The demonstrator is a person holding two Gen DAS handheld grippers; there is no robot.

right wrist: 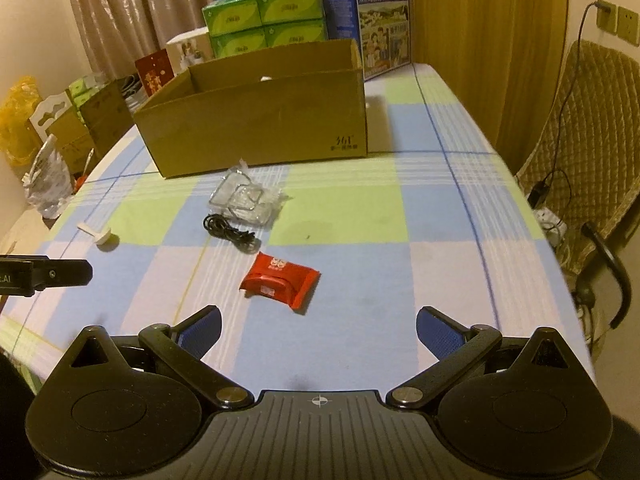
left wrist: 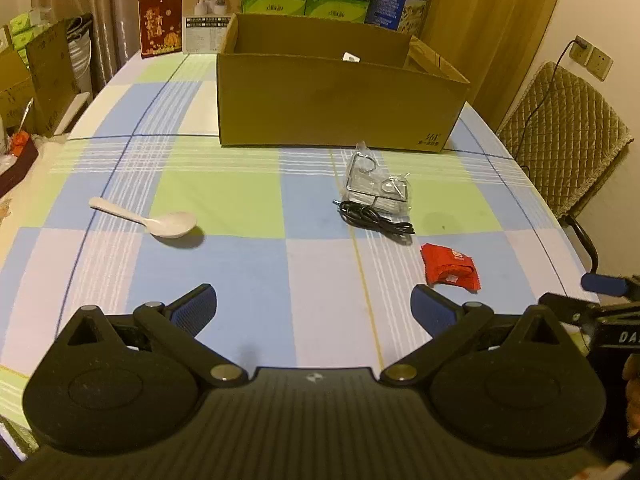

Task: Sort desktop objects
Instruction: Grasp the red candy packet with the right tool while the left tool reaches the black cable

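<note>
Hovering both claws, left claw and right claw, spread wide and empty above the worktop, I line the right one up behind the red snack packet, nearest for the cardboard box.

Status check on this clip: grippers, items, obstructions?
Left hand-held gripper open, empty; right hand-held gripper same. Spoon, cable, clear packet, red packet still outside box. Nothing blocking.

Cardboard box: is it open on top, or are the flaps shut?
Open. The cardboard box shows its inner walls from above in both wrist views, and a small white item sits inside. How full it is: cannot tell.
</note>
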